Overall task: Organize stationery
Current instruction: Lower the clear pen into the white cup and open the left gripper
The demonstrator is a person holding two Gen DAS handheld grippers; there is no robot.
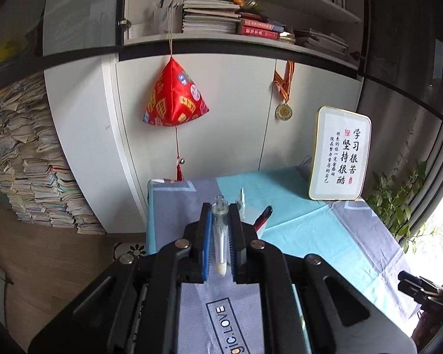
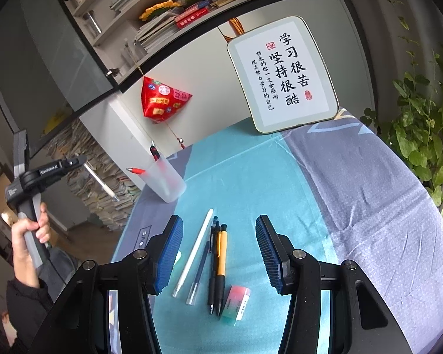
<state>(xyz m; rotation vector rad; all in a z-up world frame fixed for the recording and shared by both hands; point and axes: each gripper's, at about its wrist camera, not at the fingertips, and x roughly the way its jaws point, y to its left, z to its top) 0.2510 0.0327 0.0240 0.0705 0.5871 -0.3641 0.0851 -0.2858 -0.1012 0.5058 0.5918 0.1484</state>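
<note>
My left gripper (image 1: 220,208) is shut on a clear pen (image 1: 220,236) and holds it above the table's left end. In the right wrist view the left gripper (image 2: 79,159) hangs left of a translucent pen cup (image 2: 165,180) holding a red pen (image 2: 136,171) and a black-red pen (image 2: 154,151). The clear pen (image 2: 100,181) sticks out of it. My right gripper (image 2: 218,230) is open above a row on the cloth: a white pen (image 2: 195,250), a dark blue pen (image 2: 199,271), a black pen (image 2: 212,265), an orange-black pen (image 2: 221,265) and an eraser (image 2: 236,302).
A framed calligraphy sign (image 2: 283,73) stands at the table's back. A red pyramid ornament (image 1: 175,94) and a medal (image 1: 283,111) hang on the white cabinet. A leafy plant (image 2: 422,124) is at the right. Paper stacks (image 1: 23,159) are at the left.
</note>
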